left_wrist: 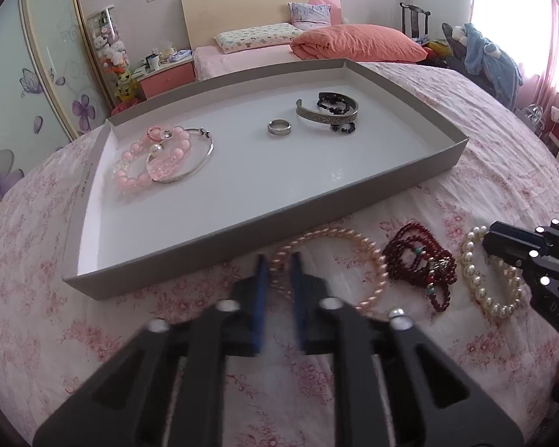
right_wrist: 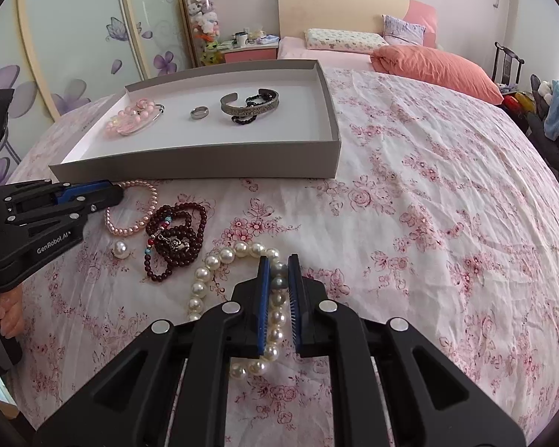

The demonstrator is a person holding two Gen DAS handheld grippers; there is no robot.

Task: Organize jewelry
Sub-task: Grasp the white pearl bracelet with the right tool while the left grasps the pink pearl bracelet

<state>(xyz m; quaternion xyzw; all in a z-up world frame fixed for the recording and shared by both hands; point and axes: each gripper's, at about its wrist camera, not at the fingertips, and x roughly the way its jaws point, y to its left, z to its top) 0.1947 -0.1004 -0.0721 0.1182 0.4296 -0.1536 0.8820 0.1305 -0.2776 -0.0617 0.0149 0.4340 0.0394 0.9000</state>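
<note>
The right gripper (right_wrist: 278,264) straddles the white pearl bracelet (right_wrist: 220,272), fingers apart, strand running lengthwise between them; the left gripper (left_wrist: 279,260) likewise brackets the pink pearl bracelet (left_wrist: 369,257), unclenched.

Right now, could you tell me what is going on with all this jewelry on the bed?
A person is sorting jewelry into a grey tray on the bed. The left claw straddles a pink pearl bracelet; the right claw straddles a white pearl bracelet. Neither is lifted yet. A dark red bead strand lies between them. The tray already holds bangles, a ring and pink beads.
</note>
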